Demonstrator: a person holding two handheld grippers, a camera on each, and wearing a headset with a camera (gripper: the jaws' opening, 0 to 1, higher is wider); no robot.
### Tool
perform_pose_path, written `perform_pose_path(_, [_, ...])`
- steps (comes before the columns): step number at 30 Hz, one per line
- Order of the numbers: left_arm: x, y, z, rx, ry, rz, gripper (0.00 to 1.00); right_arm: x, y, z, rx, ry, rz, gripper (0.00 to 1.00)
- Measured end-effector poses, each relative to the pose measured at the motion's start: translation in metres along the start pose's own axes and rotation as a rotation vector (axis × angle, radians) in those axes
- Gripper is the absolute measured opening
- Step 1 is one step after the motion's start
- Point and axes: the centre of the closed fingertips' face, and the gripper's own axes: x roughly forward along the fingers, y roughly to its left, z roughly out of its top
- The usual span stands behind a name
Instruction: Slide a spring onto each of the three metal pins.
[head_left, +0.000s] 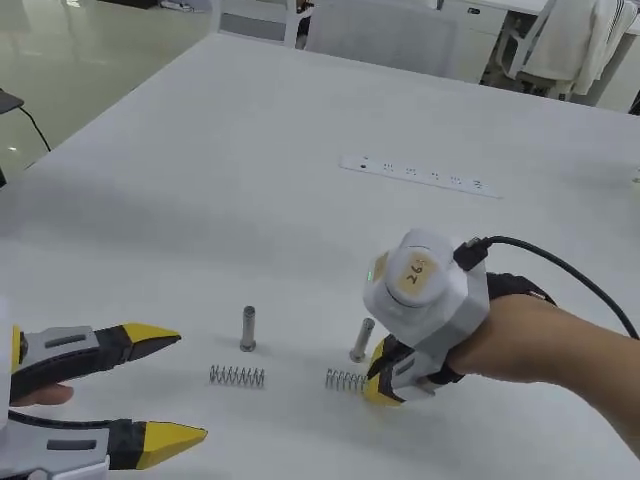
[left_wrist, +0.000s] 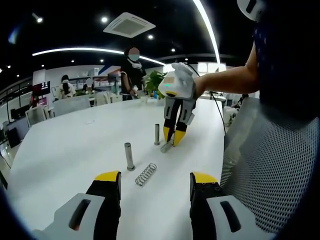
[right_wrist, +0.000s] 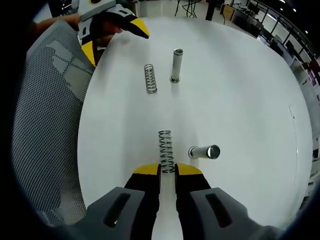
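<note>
Right gripper (head_left: 374, 386), yellow-tipped under a white housing, carried in a hand (head_left: 520, 340) reaching in from the right, low over the white table (head_left: 250, 150); jaws drawn nearly together, pinching the near end of a short coiled wire spring (right_wrist: 165, 147) lying flat on the table; just beside that spring, an upright grey metal pin (right_wrist: 204, 151), apart from the jaws. Left gripper (head_left: 188, 386), same make, held level at the near left edge; jaws spread wide, gripping nothing. Between the two grippers, a second grey metal pin (head_left: 248, 328), upright, and a second loose spring (head_left: 237, 376) lying flat just in front of it, neither touched. Farther back on the table, a long white power strip (head_left: 418, 175), well apart from the work. Left gripper view showed the right gripper tilted steeply, tips down at the spring, and a grey mesh chair back (left_wrist: 270, 160) to its right; people stood at desks in the background.
</note>
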Motion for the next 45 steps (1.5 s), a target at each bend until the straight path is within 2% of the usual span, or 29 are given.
perform_pose_path(12, [0.004,-0.012,0.002,0.006,0.003,-0.048,0.47,-0.015,0.013,0.001,0.021,0.000,0.013,0.08])
perform_pose_path(16, [0.008,-0.019,0.005,0.018,0.005,-0.082,0.45,-0.025,0.024,0.008,0.037,-0.029,0.033,0.08])
perform_pose_path(17, [0.010,-0.023,0.006,0.022,0.007,-0.103,0.43,-0.028,0.028,0.011,0.039,-0.037,0.041,0.08])
perform_pose_path(28, [0.025,-0.037,0.011,0.081,0.041,-0.216,0.37,-0.044,0.044,0.028,-0.004,-0.056,0.053,0.08])
perform_pose_path(39, [0.037,-0.048,0.023,0.119,0.037,-0.281,0.33,-0.047,0.055,0.048,-0.053,-0.066,0.071,0.08])
perform_pose_path(45, [0.040,-0.050,0.028,0.135,0.030,-0.297,0.28,-0.047,0.061,0.059,-0.087,-0.066,0.079,0.08])
